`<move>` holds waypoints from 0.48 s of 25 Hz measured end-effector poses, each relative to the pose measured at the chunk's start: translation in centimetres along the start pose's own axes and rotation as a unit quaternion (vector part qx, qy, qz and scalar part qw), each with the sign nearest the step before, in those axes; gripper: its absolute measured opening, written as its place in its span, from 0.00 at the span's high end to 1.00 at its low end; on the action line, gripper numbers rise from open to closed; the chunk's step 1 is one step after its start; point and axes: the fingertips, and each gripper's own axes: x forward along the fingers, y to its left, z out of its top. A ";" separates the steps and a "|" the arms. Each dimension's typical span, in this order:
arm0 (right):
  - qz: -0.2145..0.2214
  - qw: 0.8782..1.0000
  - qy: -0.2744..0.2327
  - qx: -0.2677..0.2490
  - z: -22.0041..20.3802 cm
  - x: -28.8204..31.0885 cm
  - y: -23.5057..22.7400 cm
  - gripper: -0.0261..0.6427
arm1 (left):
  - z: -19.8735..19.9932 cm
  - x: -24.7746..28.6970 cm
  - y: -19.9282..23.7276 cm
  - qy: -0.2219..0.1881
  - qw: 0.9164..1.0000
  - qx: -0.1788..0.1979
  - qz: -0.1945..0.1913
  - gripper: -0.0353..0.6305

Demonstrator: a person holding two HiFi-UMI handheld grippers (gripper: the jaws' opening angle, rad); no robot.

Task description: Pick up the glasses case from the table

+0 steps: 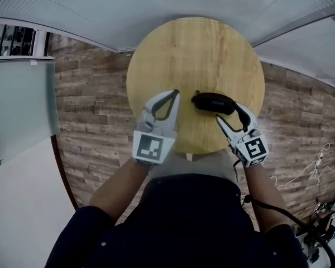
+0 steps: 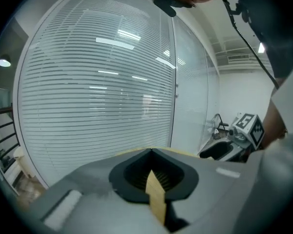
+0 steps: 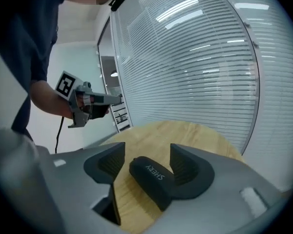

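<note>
A black glasses case (image 1: pixel 214 102) lies on the round wooden table (image 1: pixel 195 49), right of its middle. My right gripper (image 1: pixel 233 115) stands open at the case's near right end. In the right gripper view the case (image 3: pixel 154 179) lies slantwise between the spread jaws of the right gripper (image 3: pixel 147 153); a strip of table shows beside the left pad, and the case's far side lies close to the right pad. My left gripper (image 1: pixel 173 95) is shut and empty, its tips over the table just left of the case. In its own view the left gripper (image 2: pixel 151 152) has its tips meeting.
The table (image 3: pixel 185 135) is small and its near edge lies just under both grippers. Brown plank floor (image 1: pixel 89 105) surrounds it. Glass walls with blinds (image 2: pixel 97 82) stand behind. Cables (image 1: pixel 310 169) lie on the floor at the right.
</note>
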 end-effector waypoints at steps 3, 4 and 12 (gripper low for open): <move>0.002 0.999 0.029 -0.041 -1.9 1.3 -0.5 0.43 | -1.1 0.9 -0.2 -0.003 1.000 0.009 0.001 0.94; 0.009 0.998 0.038 -0.053 -2.5 1.5 -0.6 0.42 | -1.5 1.3 -0.4 -0.002 1.000 0.004 0.002 0.94; 0.041 0.986 0.113 -0.111 -7.2 3.3 -1.8 0.34 | -4.4 3.1 -1.0 0.020 1.000 -0.009 0.010 0.94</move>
